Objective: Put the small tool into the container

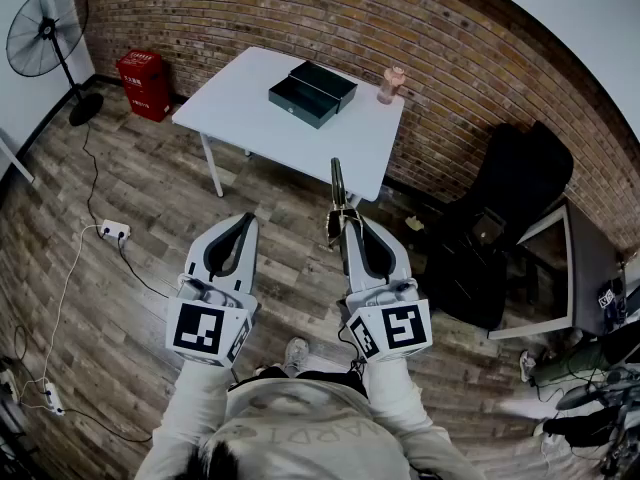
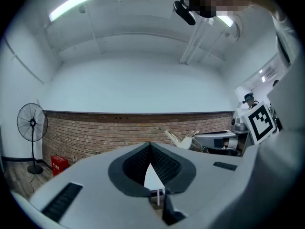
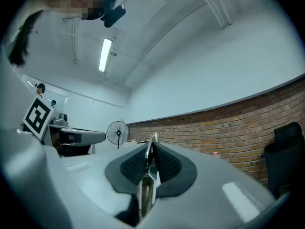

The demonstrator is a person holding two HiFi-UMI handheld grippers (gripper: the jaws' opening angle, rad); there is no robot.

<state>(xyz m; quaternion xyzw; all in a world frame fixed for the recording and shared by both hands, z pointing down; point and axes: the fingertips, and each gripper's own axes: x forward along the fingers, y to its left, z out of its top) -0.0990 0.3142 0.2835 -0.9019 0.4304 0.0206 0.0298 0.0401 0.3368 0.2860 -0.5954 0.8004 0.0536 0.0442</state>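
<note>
Pinching the small tool (image 3: pixel 146 187), right claw (image 3: pixel 149 149); container (image 1: pixel 312 93) in head view only.

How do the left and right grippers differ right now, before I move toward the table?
The right gripper is shut on the small tool; the left gripper holds nothing. The tool's tip sticks out past the right gripper's jaws, whereas the left gripper's jaws meet bare at their tips. Shared: both point toward the white table with the open container, and neither has reached it.
</note>
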